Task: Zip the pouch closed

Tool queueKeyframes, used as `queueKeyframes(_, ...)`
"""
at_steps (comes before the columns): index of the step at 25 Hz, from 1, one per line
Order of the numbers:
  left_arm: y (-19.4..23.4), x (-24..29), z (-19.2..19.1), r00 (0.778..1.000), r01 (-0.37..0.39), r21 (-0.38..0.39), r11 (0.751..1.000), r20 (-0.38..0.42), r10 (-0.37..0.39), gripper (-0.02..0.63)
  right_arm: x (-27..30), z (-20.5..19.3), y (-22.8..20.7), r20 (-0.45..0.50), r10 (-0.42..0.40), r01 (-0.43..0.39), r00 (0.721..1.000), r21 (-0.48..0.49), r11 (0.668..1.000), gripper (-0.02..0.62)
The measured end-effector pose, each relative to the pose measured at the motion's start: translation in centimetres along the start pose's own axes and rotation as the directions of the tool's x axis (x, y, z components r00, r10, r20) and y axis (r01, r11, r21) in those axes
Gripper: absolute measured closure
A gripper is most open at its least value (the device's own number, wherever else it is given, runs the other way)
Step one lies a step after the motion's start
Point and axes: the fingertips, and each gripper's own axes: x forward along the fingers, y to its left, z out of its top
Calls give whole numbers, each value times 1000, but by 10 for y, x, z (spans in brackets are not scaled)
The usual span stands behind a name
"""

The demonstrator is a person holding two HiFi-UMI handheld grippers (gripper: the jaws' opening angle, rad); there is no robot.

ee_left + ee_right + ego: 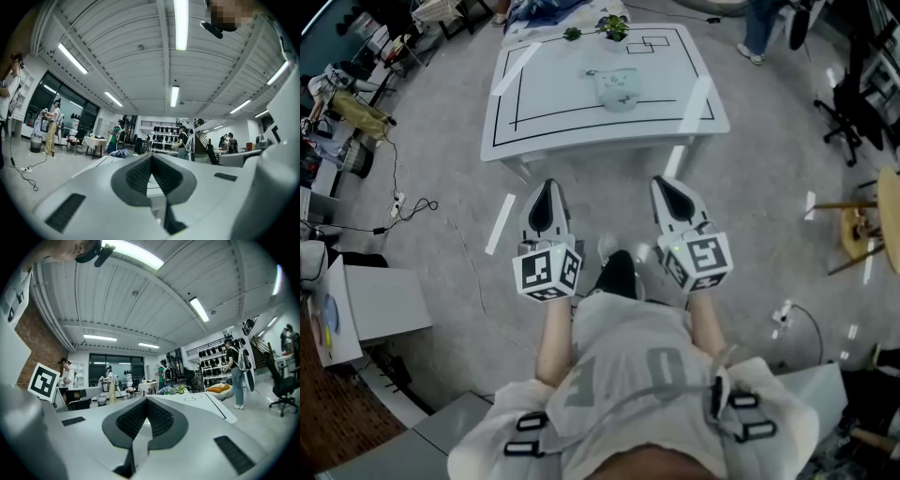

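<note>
Pale pouch (617, 90) lying on white bench (694, 117), left claw (546, 208) and right claw (673, 199) held level well short of the bench, both pressed together, empty

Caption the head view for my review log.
Left tongs and right tongs, shut and empty, short of the white table bearing the pouch.

The pouch (617, 89) on the table (553, 131) is too small to tell whether its zip stands open or shut. A person (757, 30) past the table's far right corner is cut off by the top edge; only legs show.
</note>
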Motion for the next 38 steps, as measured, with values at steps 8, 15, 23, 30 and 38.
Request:
queueKeyframes(8, 5, 42, 7, 999, 9, 10, 1000, 32, -9, 600, 28, 9, -17, 4, -1, 1, 1000, -39, 999, 589)
queueKeyframes(15, 17, 103, 6, 999, 35, 1, 999, 18, -35, 600, 78, 17, -52, -12, -48, 47, 999, -57, 997, 589)
queueKeyframes(23, 49, 195, 8, 998, 64, -7, 998, -14, -64, 600, 167, 24, -84, -44, -71, 71, 996, -17, 997, 589)
queueKeyframes(30, 93, 296, 15, 995, 88, -40, 995, -35, -90, 600, 266, 46, -114, -48, -108, 107, 993, -10, 994, 588)
queueKeyframes(38, 134, 380, 14, 992, 116, -30, 993, -49, -117, 600, 351, 50, -140, -76, -155, 154, 985, -20, 988, 589)
